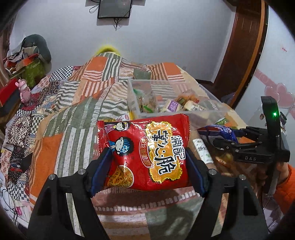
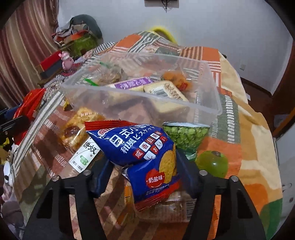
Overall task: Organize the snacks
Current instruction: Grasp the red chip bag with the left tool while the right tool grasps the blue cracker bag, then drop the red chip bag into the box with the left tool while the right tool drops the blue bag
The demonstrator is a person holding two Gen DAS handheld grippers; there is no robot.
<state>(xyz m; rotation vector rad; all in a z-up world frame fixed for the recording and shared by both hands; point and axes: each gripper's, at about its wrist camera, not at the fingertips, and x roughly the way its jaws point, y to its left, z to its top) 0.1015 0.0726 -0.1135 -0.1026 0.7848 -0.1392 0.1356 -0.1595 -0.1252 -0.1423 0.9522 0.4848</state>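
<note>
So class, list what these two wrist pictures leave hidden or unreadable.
- Left wrist view: the red noodle packet hides the patchwork quilt behind it.
- Right wrist view: the blue biscuit packet covers the snacks beneath; the clear plastic tub has a hazy wall blurring its contents.
- Wall screen: cut off by the top edge.

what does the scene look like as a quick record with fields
surface: patchwork quilt
bin: clear box on the quilt, several snacks inside
left hand-held gripper: shut on a red noodle pack, lifted off the quilt
right hand-held gripper: around a blue biscuit pack; grip unclear
loose by the box: green pea pack, green apple, pastry pack
</note>
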